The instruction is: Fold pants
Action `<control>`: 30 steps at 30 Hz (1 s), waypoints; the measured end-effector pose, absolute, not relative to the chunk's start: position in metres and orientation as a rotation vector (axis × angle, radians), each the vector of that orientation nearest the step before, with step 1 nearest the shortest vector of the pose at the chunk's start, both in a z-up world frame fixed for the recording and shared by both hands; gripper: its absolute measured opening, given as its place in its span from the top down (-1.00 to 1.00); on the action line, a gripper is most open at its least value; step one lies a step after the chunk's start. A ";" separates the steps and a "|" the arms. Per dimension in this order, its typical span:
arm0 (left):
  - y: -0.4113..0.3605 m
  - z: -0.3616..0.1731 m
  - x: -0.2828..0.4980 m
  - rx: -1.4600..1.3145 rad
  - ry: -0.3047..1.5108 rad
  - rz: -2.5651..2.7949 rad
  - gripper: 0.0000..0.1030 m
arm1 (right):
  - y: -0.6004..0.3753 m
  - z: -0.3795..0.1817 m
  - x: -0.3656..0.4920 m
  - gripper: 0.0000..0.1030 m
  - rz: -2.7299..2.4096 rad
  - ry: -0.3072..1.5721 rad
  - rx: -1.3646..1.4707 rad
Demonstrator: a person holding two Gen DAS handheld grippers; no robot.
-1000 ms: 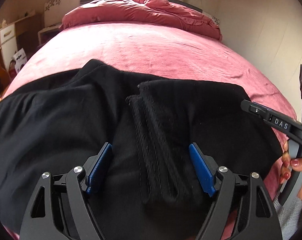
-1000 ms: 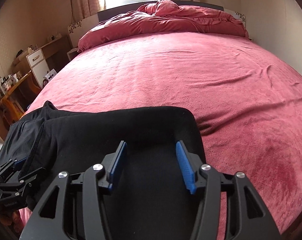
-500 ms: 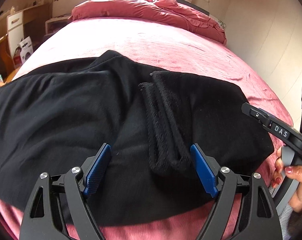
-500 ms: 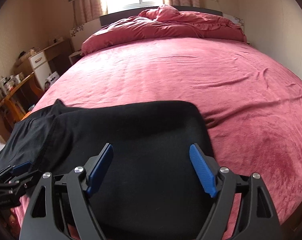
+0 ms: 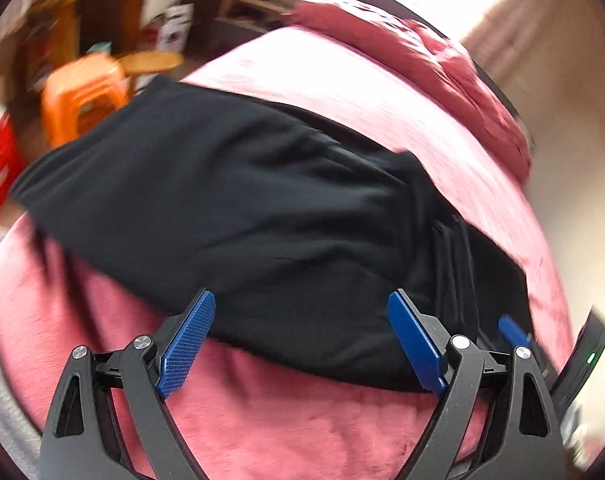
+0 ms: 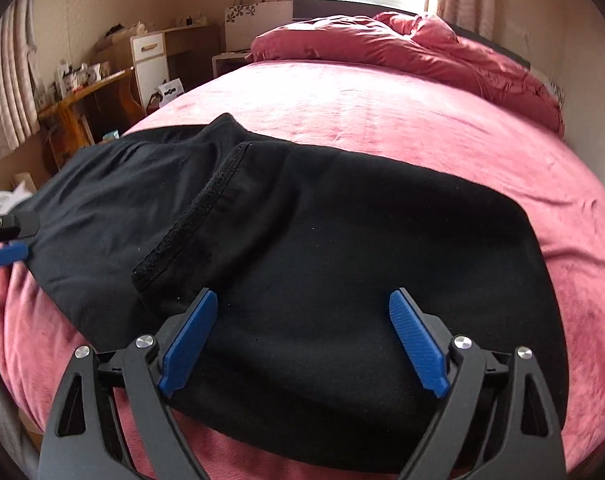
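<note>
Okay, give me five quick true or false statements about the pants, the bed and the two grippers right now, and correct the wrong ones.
1. The black pants lie on a pink bedspread. True.
2. The right gripper is clamped shut on the fabric. False: its jaws stand wide apart with the fabric lying between them, ungripped.
3. The left gripper is open. True.
4. The pants hang over the orange stool. False: the stool stands on the floor beside the bed, with nothing on it.
5. A crumpled pink duvet lies at the far end of the bed. True.
</note>
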State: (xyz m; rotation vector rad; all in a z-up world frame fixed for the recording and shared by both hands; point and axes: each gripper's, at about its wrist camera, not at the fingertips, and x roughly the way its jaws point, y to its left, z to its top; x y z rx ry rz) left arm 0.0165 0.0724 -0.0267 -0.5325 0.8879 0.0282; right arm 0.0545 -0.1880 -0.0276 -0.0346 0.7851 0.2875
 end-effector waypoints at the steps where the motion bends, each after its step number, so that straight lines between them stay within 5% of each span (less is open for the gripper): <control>1: 0.080 -0.026 0.014 -0.568 0.888 0.039 -0.70 | -0.193 -0.027 0.056 -0.76 0.289 0.790 -0.002; 7: 0.122 -0.021 -0.016 -0.808 0.854 0.105 -0.69 | -0.190 -0.027 0.057 -0.84 0.293 0.791 0.003; 13: 0.150 -0.040 -0.017 -0.946 0.887 0.168 -0.45 | -0.190 -0.027 0.058 -0.86 0.297 0.791 0.016; 30: 0.185 -0.046 0.032 -0.834 0.781 0.224 -0.44 | -0.188 -0.030 0.055 -0.87 0.297 0.792 0.027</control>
